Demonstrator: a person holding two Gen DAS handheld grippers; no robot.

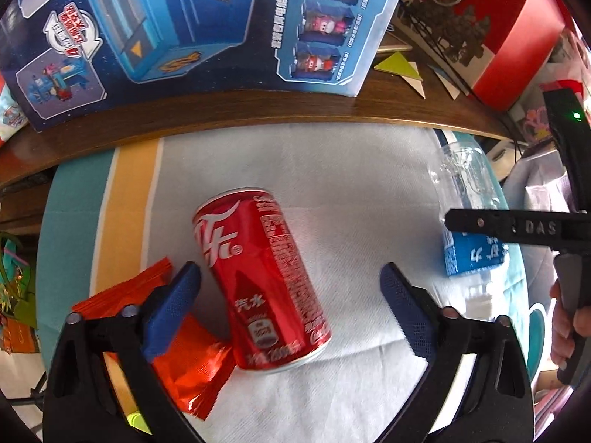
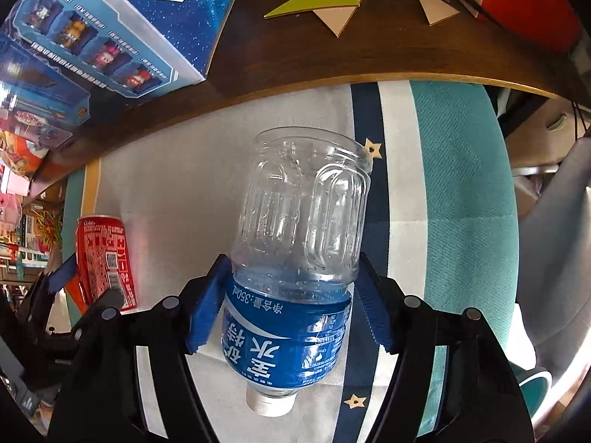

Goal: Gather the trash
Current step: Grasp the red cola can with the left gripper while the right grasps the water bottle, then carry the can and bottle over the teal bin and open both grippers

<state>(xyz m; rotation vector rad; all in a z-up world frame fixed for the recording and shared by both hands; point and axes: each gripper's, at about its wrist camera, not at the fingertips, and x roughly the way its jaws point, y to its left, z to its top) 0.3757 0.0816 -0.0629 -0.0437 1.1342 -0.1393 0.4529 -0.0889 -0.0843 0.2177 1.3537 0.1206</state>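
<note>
A red soda can point(image 1: 264, 280) lies on its side on a pale cloth, between the fingers of my open left gripper point(image 1: 291, 295); neither blue pad touches it. A crumpled orange-red wrapper point(image 1: 181, 361) lies under the left finger. My right gripper point(image 2: 291, 306) is shut on a clear plastic bottle with a blue label point(image 2: 295, 258), its white cap pointing toward the camera. The bottle point(image 1: 469, 214) and the right gripper's black finger also show at the right of the left wrist view. The can point(image 2: 105, 262) shows at the left of the right wrist view.
The cloth point(image 1: 332, 184) has teal, yellow and navy stripes and covers a seat. Behind it runs a dark wooden table edge point(image 1: 258, 110) with a blue toy box point(image 1: 184, 29), paper triangles point(image 1: 399, 66) and a red bag point(image 1: 517, 37).
</note>
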